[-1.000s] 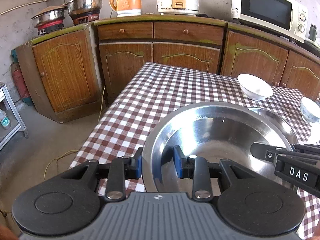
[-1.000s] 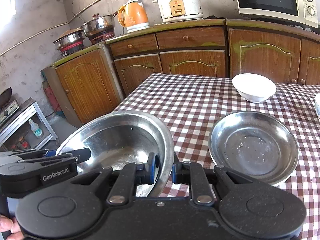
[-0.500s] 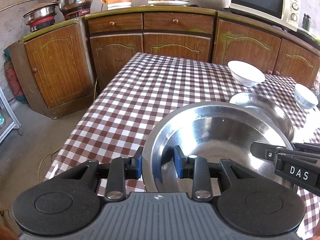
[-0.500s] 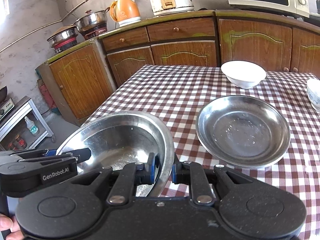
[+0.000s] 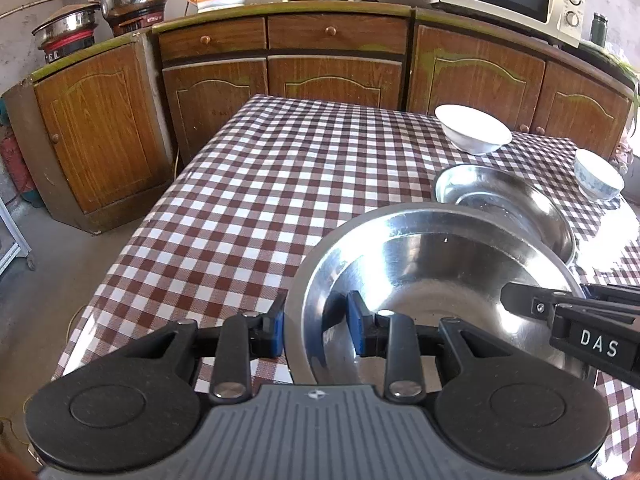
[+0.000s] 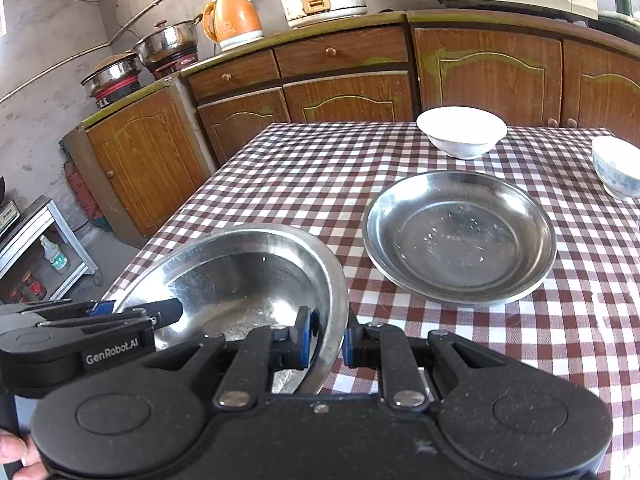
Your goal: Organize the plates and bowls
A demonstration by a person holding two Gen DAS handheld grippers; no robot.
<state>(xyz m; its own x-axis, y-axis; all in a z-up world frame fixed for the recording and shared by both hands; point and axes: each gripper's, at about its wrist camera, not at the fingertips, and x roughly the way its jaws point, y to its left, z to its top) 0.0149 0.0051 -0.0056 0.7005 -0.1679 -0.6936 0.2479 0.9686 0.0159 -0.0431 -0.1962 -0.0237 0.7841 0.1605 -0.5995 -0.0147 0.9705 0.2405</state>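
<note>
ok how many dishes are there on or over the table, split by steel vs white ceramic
steel: 2, the held steel basin and the steel plate
white ceramic: 2, the wide white bowl and the small patterned bowl
total: 4

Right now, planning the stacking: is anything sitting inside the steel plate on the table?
No, the steel plate on the checkered table holds no dish.
</note>
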